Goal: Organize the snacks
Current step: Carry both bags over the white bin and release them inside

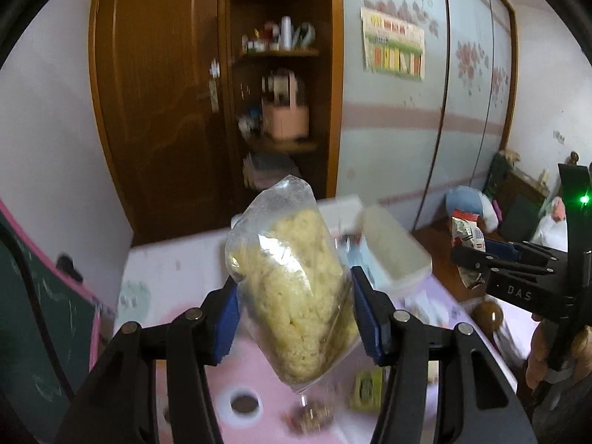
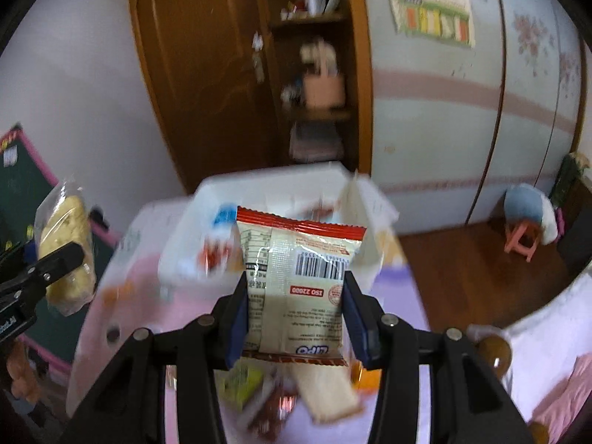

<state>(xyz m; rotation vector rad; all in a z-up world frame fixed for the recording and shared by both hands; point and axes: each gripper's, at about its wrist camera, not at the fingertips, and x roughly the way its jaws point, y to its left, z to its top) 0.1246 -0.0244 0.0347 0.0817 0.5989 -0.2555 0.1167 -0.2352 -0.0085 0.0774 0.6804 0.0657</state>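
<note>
While both hands carry a load, the deciding relation is that the white bin (image 2: 281, 192) lies ahead of and below both sets of fingers, at the far end of the pink table (image 1: 177, 270). Nearest the lens, the left gripper (image 1: 296, 318) is clamped on a clear bag (image 1: 292, 288) of pale yellow crumbly snack, its long axis running up and away between the blue pads (image 1: 364, 318), tilted left at the top. The right gripper (image 2: 294, 310) is clamped on a cream packet (image 2: 296, 277) with red end seals, barcode side up, its long axis likewise pointing toward the bin. Judged from its view, the packet sits more squarely before the bin's opening. Loose snacks (image 2: 281, 396), blurred, lie on the table beneath the packet. Beyond stands a wooden cupboard (image 1: 281, 85).
</note>
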